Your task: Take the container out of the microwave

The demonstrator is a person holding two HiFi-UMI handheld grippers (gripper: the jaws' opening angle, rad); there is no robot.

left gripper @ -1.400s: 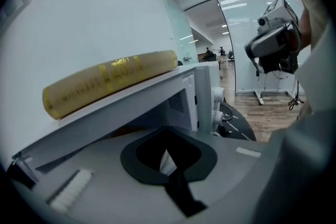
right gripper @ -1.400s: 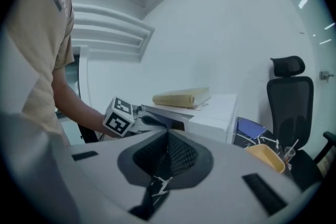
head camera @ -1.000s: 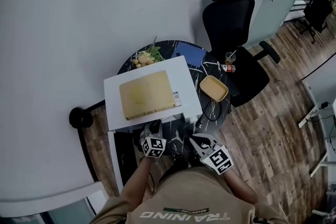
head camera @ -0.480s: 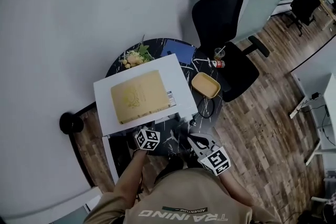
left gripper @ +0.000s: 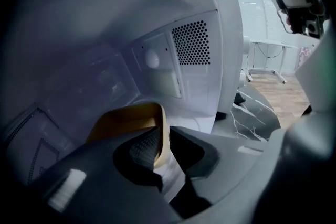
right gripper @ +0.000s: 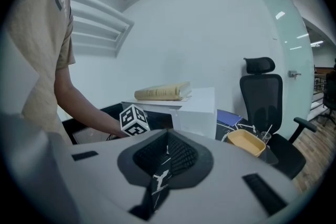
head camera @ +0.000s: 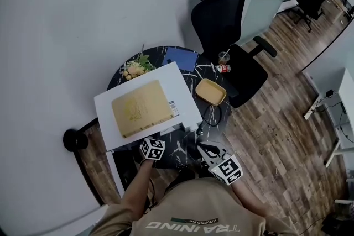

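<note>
The person's shirt [head camera: 193, 227] carries large pale letters reading "TRAINING", seen upside down at the head view's bottom edge. The print on the small green patch [head camera: 194, 220] above them is too small to make out. A white label [head camera: 173, 107] near the right edge of the microwave [head camera: 185, 91] top is illegible, as is the book [head camera: 141, 108] cover.

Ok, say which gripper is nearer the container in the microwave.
Left. The left gripper grips the container by its rim inside the microwave; the right gripper hangs outside it, shut.
</note>
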